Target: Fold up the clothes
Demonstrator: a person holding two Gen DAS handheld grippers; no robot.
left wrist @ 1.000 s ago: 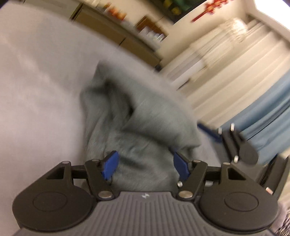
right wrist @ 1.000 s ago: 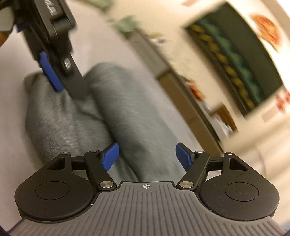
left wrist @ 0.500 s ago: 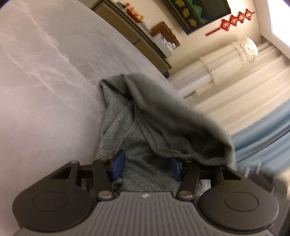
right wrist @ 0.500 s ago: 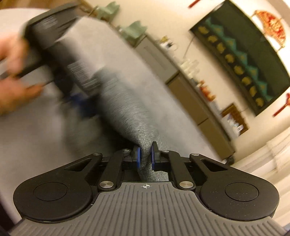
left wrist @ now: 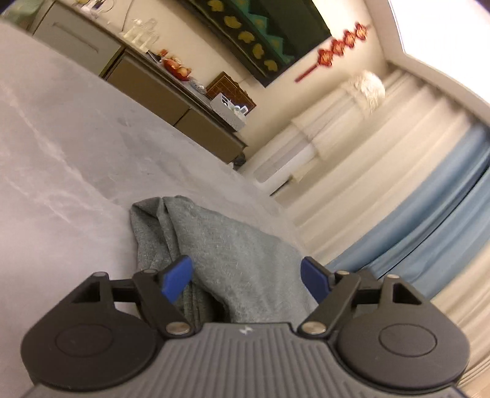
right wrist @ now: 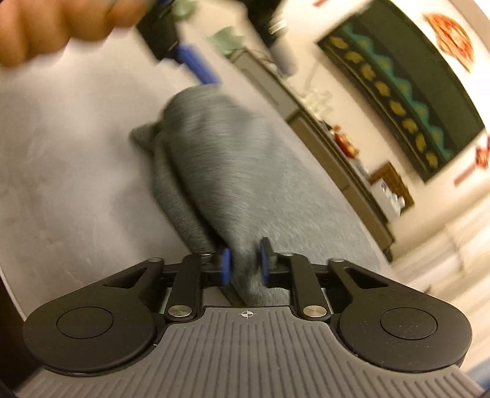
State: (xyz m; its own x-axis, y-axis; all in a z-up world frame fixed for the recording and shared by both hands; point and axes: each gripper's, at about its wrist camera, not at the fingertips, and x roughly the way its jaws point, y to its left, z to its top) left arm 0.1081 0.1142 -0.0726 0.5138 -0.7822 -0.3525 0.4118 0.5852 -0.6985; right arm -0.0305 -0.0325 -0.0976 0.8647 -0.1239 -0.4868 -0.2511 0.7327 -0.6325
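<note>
left wrist view: the left gripper (left wrist: pixel 246 277) stands spread wide, its blue pads well apart and nothing between them pinched. the grey garment (left wrist: pixel 232 260) lies bunched on the pale grey bench (left wrist: pixel 61 171), at the lower centre of the frame, directly ahead of and under the gripper. one fold runs past the left pad; whether it touches cannot be told. the garment's far corner points toward the upper left. cabinets (left wrist: pixel 171 101) and curtains (left wrist: pixel 382 171) fill the top and right of the frame.

right wrist view: the right gripper (right wrist: pixel 245 266) has its pads drawn close together, pinching a ridge of the garment (right wrist: pixel 232 171) at the lower centre. the cloth stretches from the pads toward the upper left, over the bench (right wrist: pixel 67 171). the frame is blurred. at the upper left a hand (right wrist: pixel 61 24) holds the left gripper (right wrist: pixel 196 67), whose blue pad sits just at the garment's far end; contact cannot be told.
</note>
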